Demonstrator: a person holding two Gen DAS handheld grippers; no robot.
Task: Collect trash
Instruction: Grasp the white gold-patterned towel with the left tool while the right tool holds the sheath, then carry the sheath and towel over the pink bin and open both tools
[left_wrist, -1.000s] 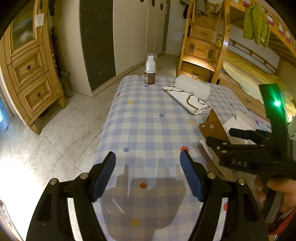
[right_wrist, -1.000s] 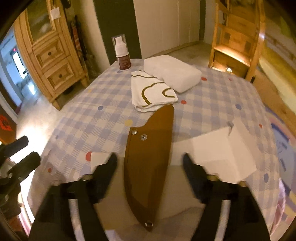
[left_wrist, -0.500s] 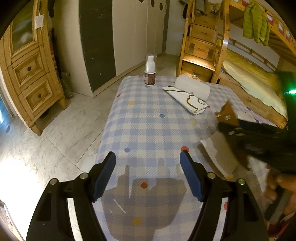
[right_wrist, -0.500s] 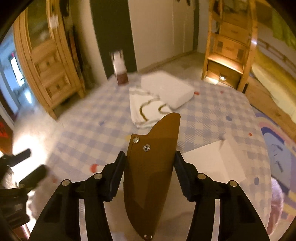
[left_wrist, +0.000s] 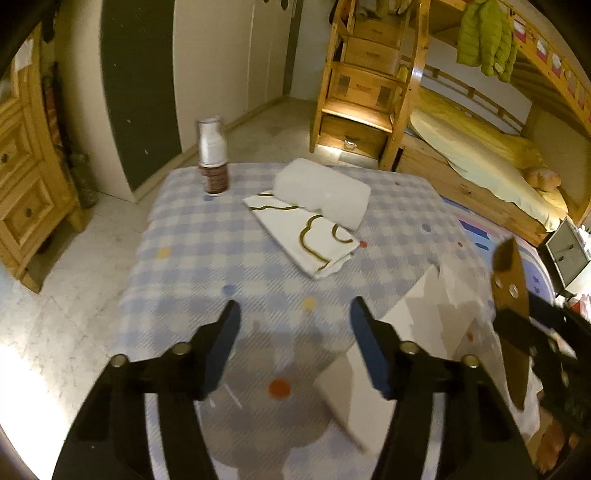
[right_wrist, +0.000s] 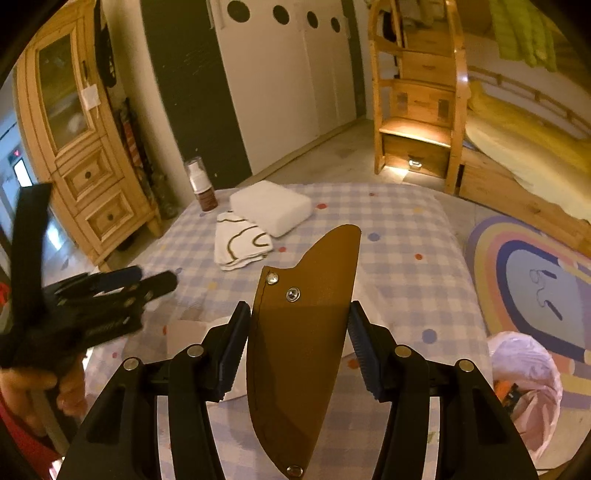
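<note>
- Right gripper (right_wrist: 299, 343) pinches a brown leather sheath (right_wrist: 299, 332) between its pads; both pads press on the sheath's flat sides.
- Sheath is held up off the table, pointed end away from the hand, snaps and rivets facing the camera.
- Left gripper (left_wrist: 295, 343) has nothing between its fingers; jaws are closing, gap still wide.
- Left gripper hangs over the near part of the checked tablecloth (left_wrist: 207, 251), just beside the white paper sheets (left_wrist: 417, 321).
- The paper lies flat on the cloth, partly under the left gripper's right finger in the left view.
- Far end of the table: a pump bottle (left_wrist: 212, 162) upright, a white foam block (left_wrist: 325, 192) resting on a folded towel (left_wrist: 306, 236) with brown loops.
- A pink trash bag (right_wrist: 524, 376) stands open on the floor at the table's right side, near the rainbow rug (right_wrist: 528, 273).
- Bag and sheath are apart; the sheath is over the table, not over the bag.
</note>
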